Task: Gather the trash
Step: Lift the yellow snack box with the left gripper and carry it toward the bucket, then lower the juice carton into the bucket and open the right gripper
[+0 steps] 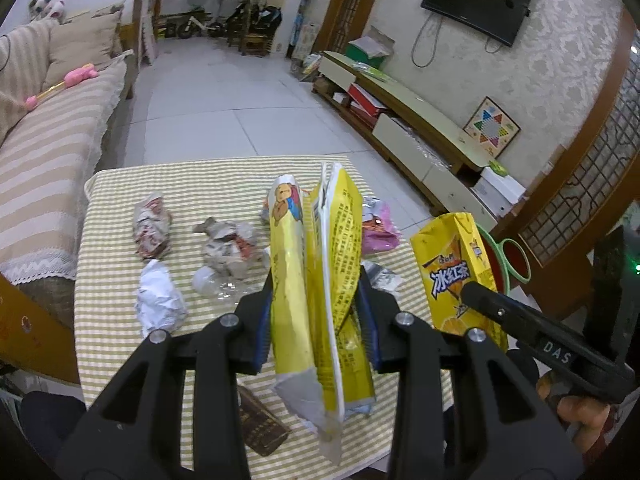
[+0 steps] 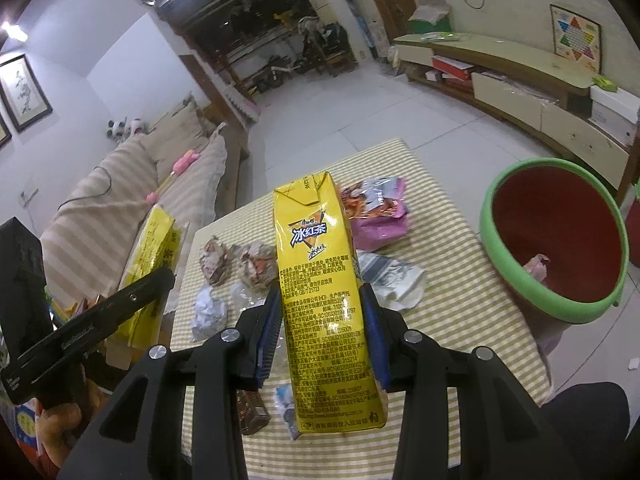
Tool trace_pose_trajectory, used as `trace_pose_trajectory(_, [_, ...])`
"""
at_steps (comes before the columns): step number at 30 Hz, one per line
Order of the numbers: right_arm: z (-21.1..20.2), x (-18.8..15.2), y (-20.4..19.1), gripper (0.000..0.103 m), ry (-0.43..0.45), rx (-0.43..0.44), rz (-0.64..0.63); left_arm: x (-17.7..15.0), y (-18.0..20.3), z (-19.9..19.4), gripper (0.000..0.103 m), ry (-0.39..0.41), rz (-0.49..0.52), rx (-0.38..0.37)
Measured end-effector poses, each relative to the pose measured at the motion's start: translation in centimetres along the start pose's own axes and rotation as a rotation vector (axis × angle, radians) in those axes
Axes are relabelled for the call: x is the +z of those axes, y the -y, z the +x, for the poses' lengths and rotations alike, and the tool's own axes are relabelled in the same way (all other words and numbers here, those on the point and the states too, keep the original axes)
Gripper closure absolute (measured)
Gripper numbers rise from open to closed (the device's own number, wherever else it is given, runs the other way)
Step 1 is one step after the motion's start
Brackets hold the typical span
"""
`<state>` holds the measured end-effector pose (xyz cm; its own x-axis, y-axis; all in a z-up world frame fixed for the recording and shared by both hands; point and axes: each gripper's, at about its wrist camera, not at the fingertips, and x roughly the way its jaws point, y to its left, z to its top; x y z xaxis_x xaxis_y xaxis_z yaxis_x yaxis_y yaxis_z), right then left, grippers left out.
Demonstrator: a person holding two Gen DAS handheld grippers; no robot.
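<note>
trash in both claws: left claw point(image 1: 316, 300) clamps yellow snack bag point(image 1: 312, 280), right claw point(image 2: 322, 320) clamps tea carton point(image 2: 320, 300).

Mounted on each gripper, looking forward and steeply down, close above the bench point(image 1: 120, 184). Left view placed left of the bench, right view nearer the bin point(image 2: 552, 308). Shared: bench point(image 2: 460, 240).

Glossy yellow foil wrapper point(image 1: 316, 264), smooth printed carton point(image 2: 320, 300), woven striped tablecloth point(image 1: 120, 360), crumpled paper point(image 1: 160, 304).
</note>
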<state>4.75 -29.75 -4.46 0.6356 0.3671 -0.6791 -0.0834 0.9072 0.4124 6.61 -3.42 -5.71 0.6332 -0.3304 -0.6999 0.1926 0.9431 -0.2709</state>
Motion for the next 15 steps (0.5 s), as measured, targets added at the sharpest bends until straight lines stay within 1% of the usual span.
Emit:
trace_pose_trajectory(9, [-1.2, 0.0, 2.7, 0.066, 0.022, -0.043, 0.045, 0.2, 2.9, 1.8, 0.068, -0.034, 0.038, -0.052])
trace_pose_trajectory(15, [-2.3, 0.3, 5.1, 0.066, 0.049, -0.093, 0.081, 0.8, 5.5, 3.1, 0.068, -0.039, 0.08, -0.089])
